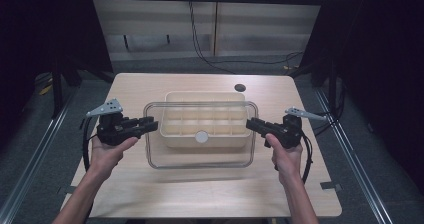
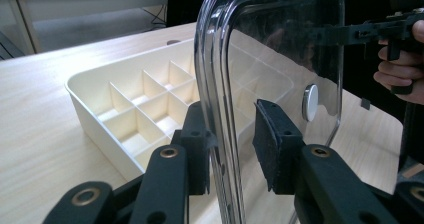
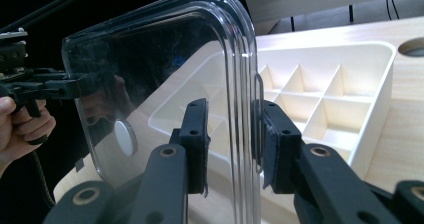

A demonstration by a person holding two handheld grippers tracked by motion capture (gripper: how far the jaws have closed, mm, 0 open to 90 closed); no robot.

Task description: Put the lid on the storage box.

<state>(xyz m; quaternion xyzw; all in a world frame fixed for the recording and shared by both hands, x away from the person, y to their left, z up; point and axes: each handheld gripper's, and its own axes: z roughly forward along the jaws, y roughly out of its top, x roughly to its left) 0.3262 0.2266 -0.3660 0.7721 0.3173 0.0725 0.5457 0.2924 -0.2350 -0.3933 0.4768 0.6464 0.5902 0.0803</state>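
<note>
One clear plastic lid (image 1: 200, 159) hangs level above the table (image 1: 150, 194), carried by its two short ends so that it stays flat and balanced over the one cream divided tray (image 1: 172, 96) it belongs to. The left gripper (image 1: 150, 125) is closed on the lid's left rim; in the left gripper view the rim runs upright between its two black pads (image 2: 272, 144), clamped edge-on. The right gripper (image 1: 252, 125) is likewise closed on the opposite rim (image 3: 245, 84), its pads pinching the thick moulded lip. Holding both ends probably keeps so wide and flexible a sheet from tipping or twisting. A single round silver disc (image 1: 201, 136) sits at the lid's middle. The tray rests on the table beneath, its compartments in rows, all seemingly empty. One dark round hole (image 1: 240, 88) marks the table beyond it.
</note>
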